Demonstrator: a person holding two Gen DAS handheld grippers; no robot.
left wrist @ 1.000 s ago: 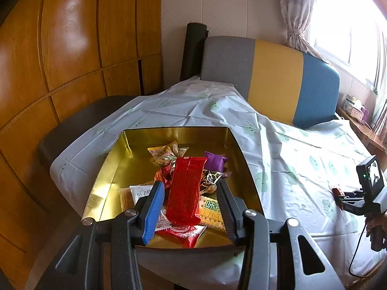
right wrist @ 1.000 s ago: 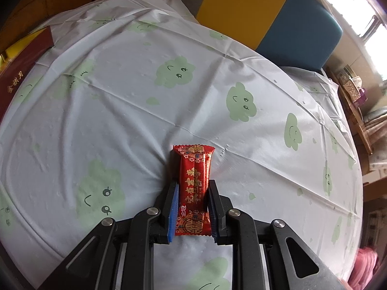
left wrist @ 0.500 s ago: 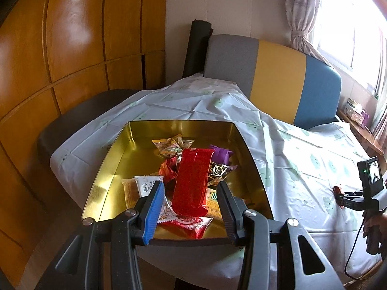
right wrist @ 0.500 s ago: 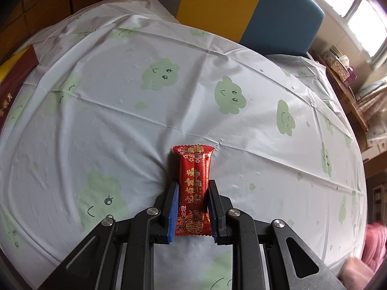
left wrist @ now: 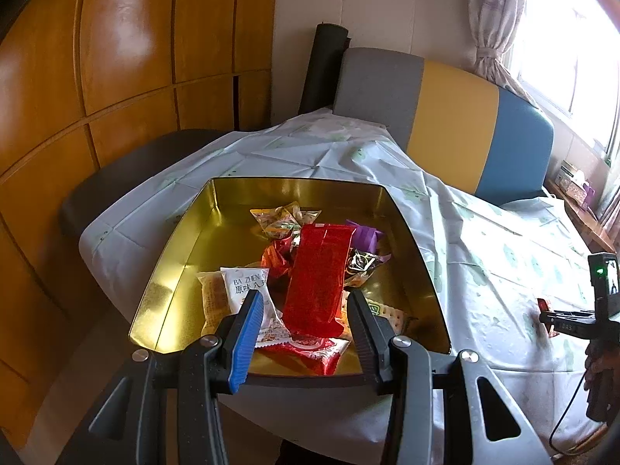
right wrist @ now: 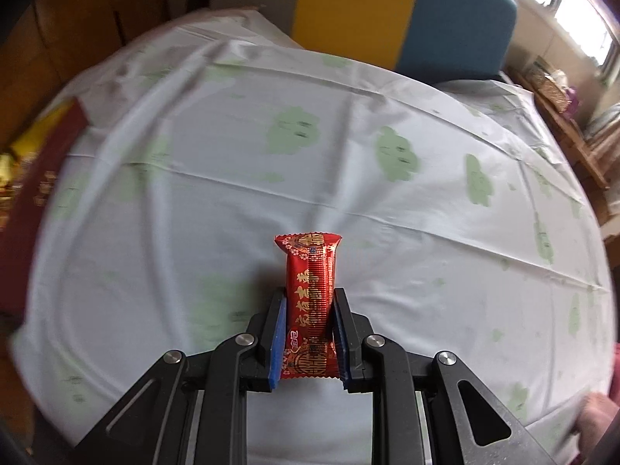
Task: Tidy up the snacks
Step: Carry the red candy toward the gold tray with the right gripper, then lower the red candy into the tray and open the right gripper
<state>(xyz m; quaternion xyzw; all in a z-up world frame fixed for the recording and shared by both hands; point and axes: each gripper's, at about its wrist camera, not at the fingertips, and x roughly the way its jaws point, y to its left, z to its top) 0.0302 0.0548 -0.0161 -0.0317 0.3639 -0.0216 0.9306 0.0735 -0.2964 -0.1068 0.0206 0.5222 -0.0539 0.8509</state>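
Note:
A gold tin [left wrist: 174,240] stands on the near left corner of the table and holds several wrapped snacks. A plain red packet [left wrist: 316,275] leans on that pile, standing between the fingers of my left gripper [left wrist: 306,302]. That gripper is open, with a gap on both sides of the packet. My right gripper [right wrist: 310,302] is shut on a red packet with gold characters [right wrist: 312,271], held above the cloud-print tablecloth [right wrist: 348,135]. In the left wrist view the right gripper [left wrist: 558,319] is at the far right, with a hand [left wrist: 598,368] below it.
The tin's red outer side [right wrist: 38,178] shows at the left edge of the right wrist view. A grey, yellow and blue sofa back [left wrist: 445,116] rises behind the table. Wooden panels [left wrist: 116,77] line the left wall. A window [left wrist: 562,38] is at the right.
The right gripper has risen a little and rolled with its packet, and the tablecloth now looks farther away and blurred. The left gripper and the red packet between its fingers have barely shifted.

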